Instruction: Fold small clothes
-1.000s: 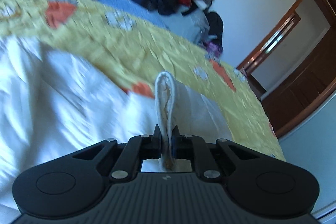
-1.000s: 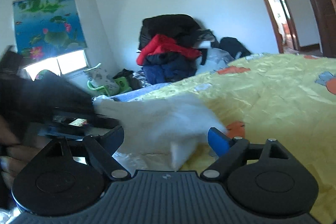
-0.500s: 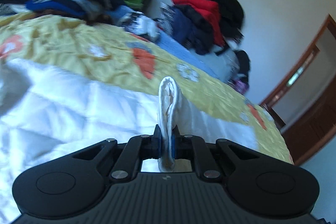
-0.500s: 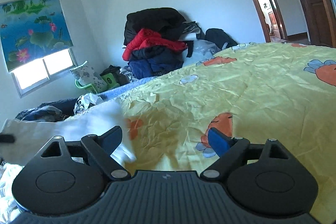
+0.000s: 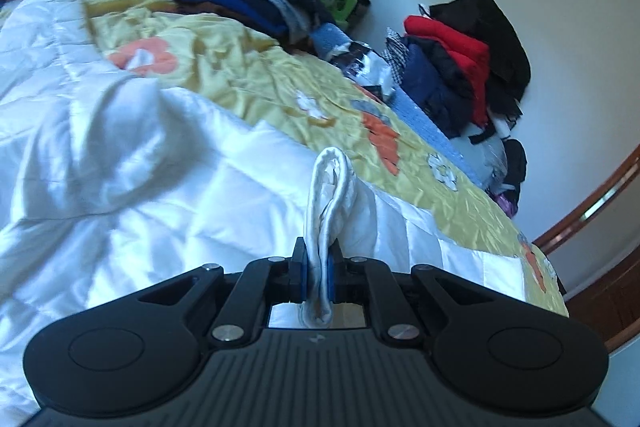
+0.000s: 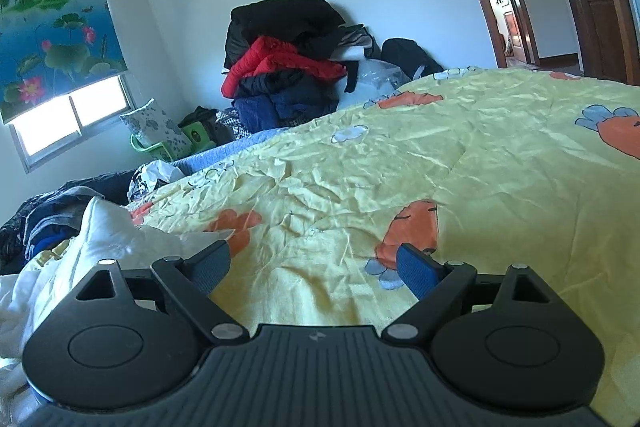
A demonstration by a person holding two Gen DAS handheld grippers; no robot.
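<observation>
Left view only: tongs pinching white garment.

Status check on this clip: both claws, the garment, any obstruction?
Left claw shut on white garment. Right claw open, jaws just widening, nothing between them. Yellow bedspread ahead looks unobstructed.

Left gripper: jaws drawn almost together, blue pads clamped from both sides on a fold of white cloth that stands up between them and pokes out behind. Linkage arms folded in toward the centre line. Pointed forward and tilted downward.

Right gripper: jaws spread wide and just been opening further, nothing between them. Blue pads angled outward at the tips of the black fingers. Linkage arms splayed to either side. Pointed forward, sloping slightly down. No hand or sleeve visible in either view.
</observation>
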